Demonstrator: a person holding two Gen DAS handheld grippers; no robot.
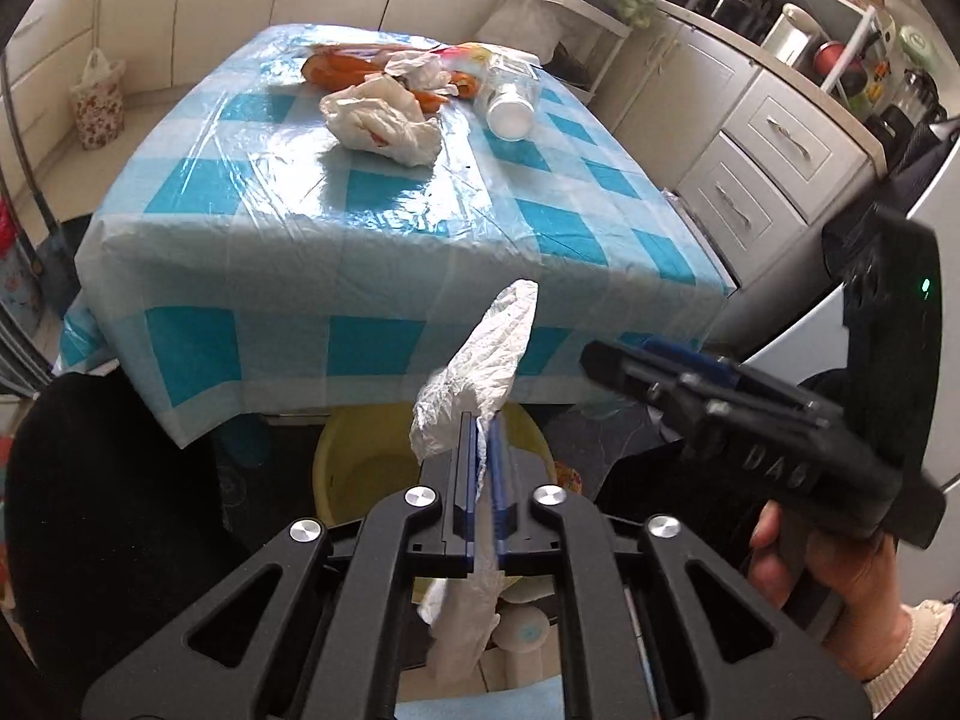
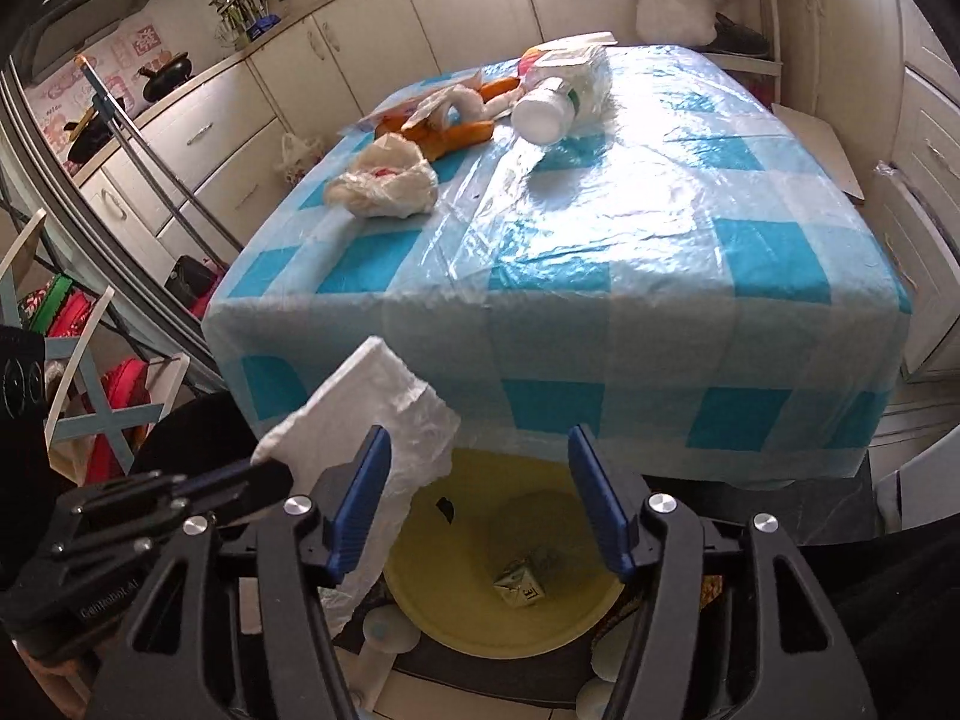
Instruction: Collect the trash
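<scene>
Black linkage grippers, blue fingers (image 2: 360,504), silver screws, "DAS" lettering, cream knit cuff (image 1: 912,654).

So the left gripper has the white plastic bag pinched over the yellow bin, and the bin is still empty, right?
Not quite: the yellow bin is not empty. The right wrist view shows a small crumpled carton lying inside it. The rest holds: the left gripper has the white plastic bag between its fingers above the bin.

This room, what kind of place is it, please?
Most likely a home kitchen: white cabinets with drawers, a counter shelf with pots, and a table in a blue checked cloth.
</scene>
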